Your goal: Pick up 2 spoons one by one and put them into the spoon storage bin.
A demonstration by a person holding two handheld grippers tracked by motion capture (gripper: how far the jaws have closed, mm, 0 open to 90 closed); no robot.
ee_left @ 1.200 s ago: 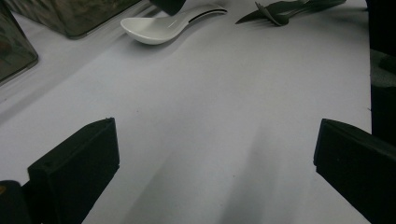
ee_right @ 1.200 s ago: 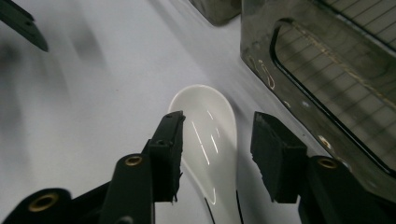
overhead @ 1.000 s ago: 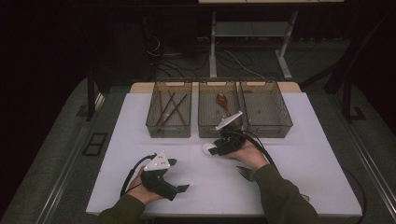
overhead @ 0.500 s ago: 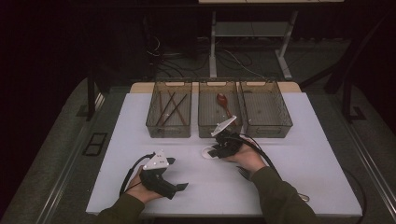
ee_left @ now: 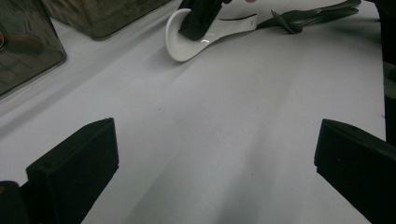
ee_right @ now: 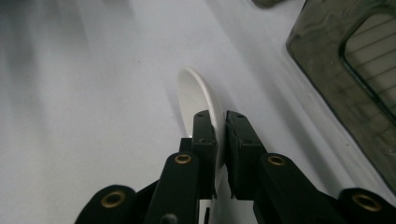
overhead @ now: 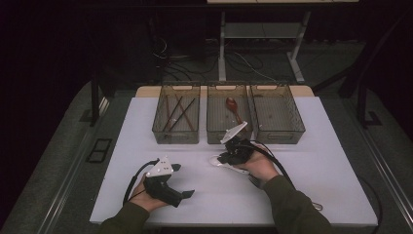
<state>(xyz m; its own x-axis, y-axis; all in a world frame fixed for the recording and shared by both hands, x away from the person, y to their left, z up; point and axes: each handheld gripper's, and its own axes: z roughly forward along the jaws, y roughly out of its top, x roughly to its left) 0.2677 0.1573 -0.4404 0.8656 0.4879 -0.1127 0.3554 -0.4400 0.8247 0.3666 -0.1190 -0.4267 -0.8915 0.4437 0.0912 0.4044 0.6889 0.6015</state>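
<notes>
One white spoon (ee_right: 198, 95) (glossy, deep-bowled) clamped in just-closed right gripper (ee_right: 220, 128) fingers; left gripper (ee_left: 215, 154) fingers apart.

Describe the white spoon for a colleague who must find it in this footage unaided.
Start at the three smoky bins along the white table's far edge. Just in front of the middle bin, the white spoon lies on the table, clamped by the right gripper. Unlike the dark forks beside it, it is glossy white.

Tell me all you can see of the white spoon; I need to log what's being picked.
The white spoon is glossy, ceramic-looking, with a deep bowl and a short flat handle. It lies on the white table before the middle bin, beside dark forks. The right gripper has just closed its jaws on the bowl's rim.
</notes>
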